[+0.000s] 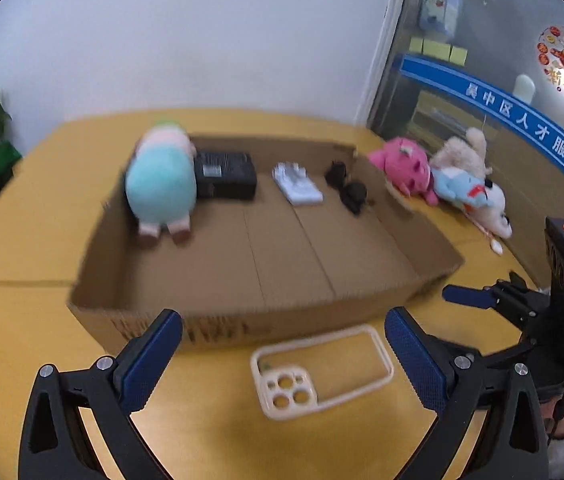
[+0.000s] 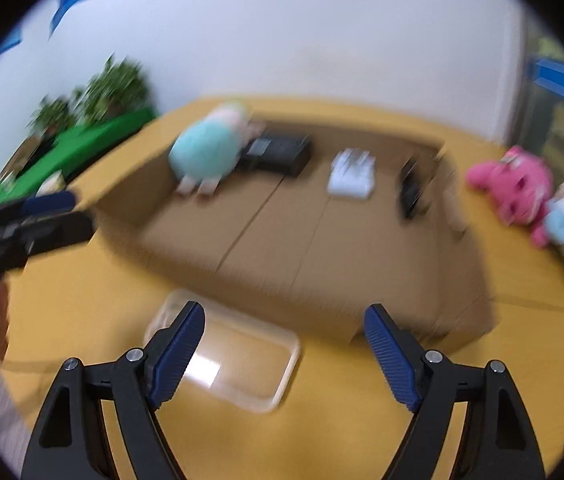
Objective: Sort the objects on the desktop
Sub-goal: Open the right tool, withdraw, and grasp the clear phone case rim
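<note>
We are holding the left claw [image 1: 282, 344] wide open above the yellow surface [image 1: 210, 432], with nothing between its blue pads [image 1: 154, 360]. A clear phone case [image 1: 322, 372] with camera cut-outs is lying flat on the surface just ahead of this claw, close to the near wall of a shallow cardboard box [image 1: 250, 272], and no pad is touching it.

We are also holding the right claw [image 2: 284, 356] open and empty. In its blurred view the phone case [image 2: 238, 360] is lying partly behind the left pad [image 2: 178, 356]; whether that pad is touching the case we cannot tell. From the left wrist view the right claw [image 1: 478, 296] is showing at the right edge, above the surface beside the box.

Inside the box, a teal and pink plush toy [image 1: 162, 184] is lying at the left, touching a black device [image 1: 226, 174]. A small white object [image 1: 298, 184] is sitting near the middle, and a black object [image 1: 348, 188] is lying near the right wall.

Outside the box, to its right, a pink plush [image 1: 402, 164], a beige plush [image 1: 466, 152] and a light blue plush [image 1: 462, 192] are lying huddled together on the surface. Green plants [image 2: 94, 96] are standing off to the left beyond the surface.
</note>
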